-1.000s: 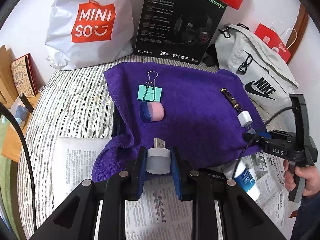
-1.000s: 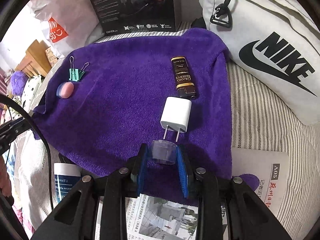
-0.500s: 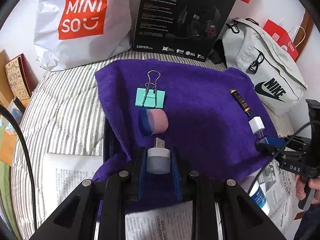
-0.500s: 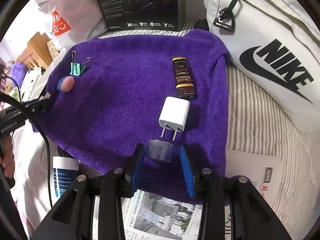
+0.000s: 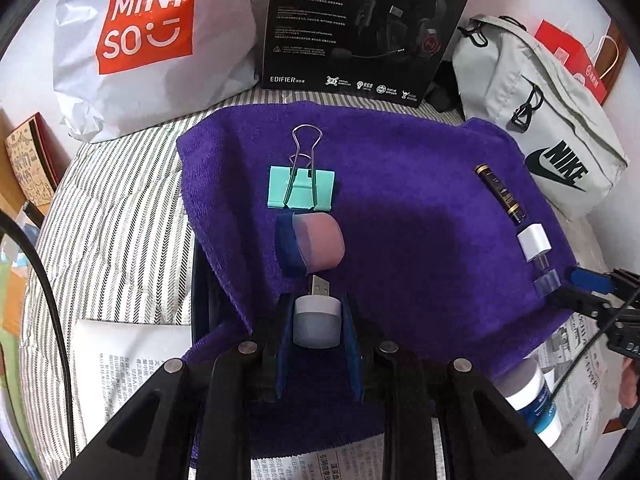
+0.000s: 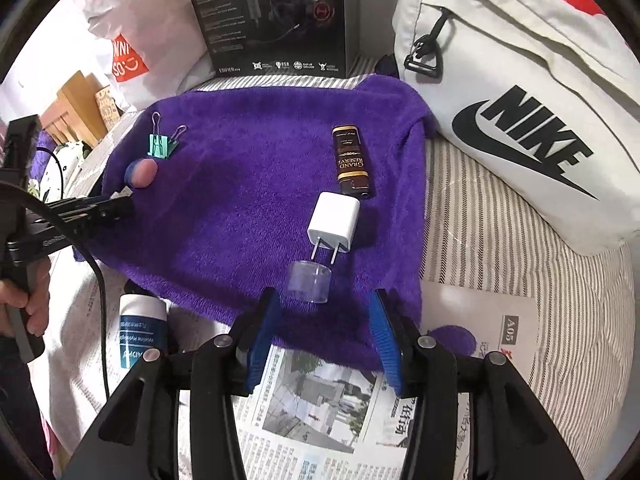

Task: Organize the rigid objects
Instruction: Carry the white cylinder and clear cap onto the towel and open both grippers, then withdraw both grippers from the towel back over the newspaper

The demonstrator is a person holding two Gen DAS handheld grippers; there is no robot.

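A purple towel (image 5: 420, 200) lies on the striped bed. My left gripper (image 5: 318, 312) is shut on a small white USB light (image 5: 316, 320), held just in front of a pink and blue eraser (image 5: 314, 246) and a green binder clip (image 5: 301, 188). My right gripper (image 6: 322, 300) is open, and a clear plastic cap (image 6: 307, 282) lies on the towel (image 6: 240, 200) between its fingertips. Beyond the cap lie a white charger plug (image 6: 334, 222) and a brown lighter (image 6: 351, 162). The right gripper also shows at the right edge of the left wrist view (image 5: 588, 292).
A white Nike bag (image 6: 520, 100), a black headset box (image 5: 360, 24) and a Miniso bag (image 5: 148, 36) stand behind the towel. A white and blue bottle (image 6: 140, 330) lies on newspaper (image 6: 320, 400) at the towel's front edge.
My right gripper has opened and let go of the clear cap, which now lies on the towel. My left gripper has moved forward with the USB light, close to the eraser.
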